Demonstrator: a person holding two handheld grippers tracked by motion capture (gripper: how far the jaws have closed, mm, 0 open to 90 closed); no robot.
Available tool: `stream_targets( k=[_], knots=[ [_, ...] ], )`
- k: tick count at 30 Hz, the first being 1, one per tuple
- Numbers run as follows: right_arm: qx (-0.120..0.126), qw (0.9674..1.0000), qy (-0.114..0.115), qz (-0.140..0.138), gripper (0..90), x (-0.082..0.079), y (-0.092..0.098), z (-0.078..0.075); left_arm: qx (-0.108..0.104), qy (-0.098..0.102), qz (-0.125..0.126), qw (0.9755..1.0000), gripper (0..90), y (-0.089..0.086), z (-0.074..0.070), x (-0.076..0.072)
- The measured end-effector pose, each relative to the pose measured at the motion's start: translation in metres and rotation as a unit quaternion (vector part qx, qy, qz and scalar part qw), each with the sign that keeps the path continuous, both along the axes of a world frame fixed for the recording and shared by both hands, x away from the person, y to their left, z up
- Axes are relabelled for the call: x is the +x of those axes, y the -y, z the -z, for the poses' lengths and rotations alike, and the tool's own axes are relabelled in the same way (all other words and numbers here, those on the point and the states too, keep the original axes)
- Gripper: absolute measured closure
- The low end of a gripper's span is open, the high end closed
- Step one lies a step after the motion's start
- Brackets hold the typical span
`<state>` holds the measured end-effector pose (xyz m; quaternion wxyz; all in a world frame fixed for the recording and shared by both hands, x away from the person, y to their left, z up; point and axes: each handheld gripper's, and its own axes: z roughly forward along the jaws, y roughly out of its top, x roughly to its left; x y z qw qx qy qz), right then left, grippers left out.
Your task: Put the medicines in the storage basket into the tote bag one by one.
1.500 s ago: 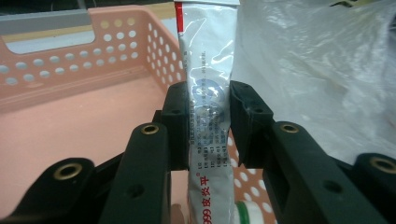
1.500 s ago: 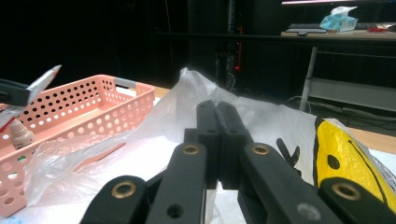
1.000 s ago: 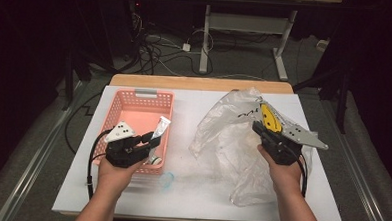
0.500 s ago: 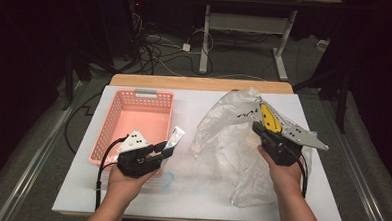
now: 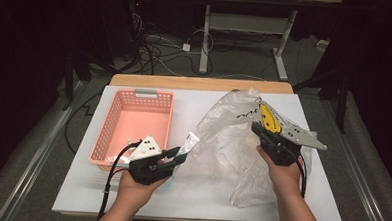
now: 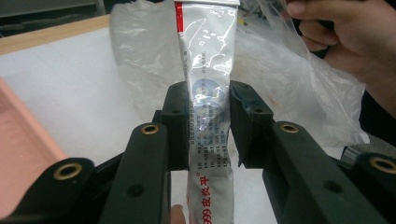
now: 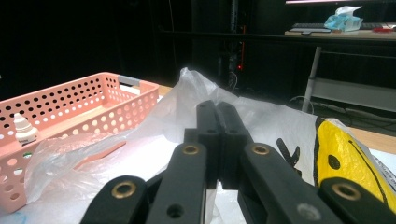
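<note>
My left gripper [image 5: 178, 157] is shut on a white tube [image 5: 188, 141] with a red stripe and blue print, just right of the pink basket [image 5: 114, 121]. In the left gripper view the tube [image 6: 208, 51] stands pinched between the jaws of my left gripper [image 6: 210, 100], with its flat end pointing at the translucent plastic bag [image 6: 285, 74]. My right gripper [image 5: 257, 127] holds up an edge of the bag [image 5: 227, 147] beside its yellow smiley face [image 5: 268, 118]. In the right gripper view the jaws of my right gripper [image 7: 217, 112] are pressed together on the bag film [image 7: 275, 123].
The white table [image 5: 190, 195] carries the basket at the left and the bag at the right. A small white bottle [image 7: 23, 131] lies inside the basket [image 7: 79, 105]. Cables and desk legs lie on the dark floor beyond the far edge.
My left gripper has carried the tube from over the basket's near end to the right, toward the bag. The right gripper and the bag have stayed put.
</note>
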<state>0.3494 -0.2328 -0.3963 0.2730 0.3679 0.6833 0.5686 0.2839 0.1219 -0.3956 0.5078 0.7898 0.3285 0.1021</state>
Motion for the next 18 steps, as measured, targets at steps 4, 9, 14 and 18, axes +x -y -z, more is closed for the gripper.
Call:
stream_targets(
  k=[4,9,14,18],
  knots=[
    [0.0,1.0,0.002,-0.001,90.0,0.0,-0.001,-0.001,-0.001,-0.002,0.012,0.9999,68.1,0.015,0.002,0.001],
    [0.003,1.0,0.002,-0.003,90.0,0.0,-0.003,-0.002,-0.006,-0.001,0.025,0.9997,68.1,0.033,0.006,0.003],
    [0.004,1.0,0.0,-0.005,90.0,0.001,-0.007,-0.002,-0.01,-0.002,0.037,0.9993,68.2,0.053,0.011,0.005],
    [0.002,1.0,0.001,-0.005,90.0,0.002,-0.009,-0.001,-0.011,-0.007,0.043,0.999,68.2,0.069,0.015,0.009]
  ],
)
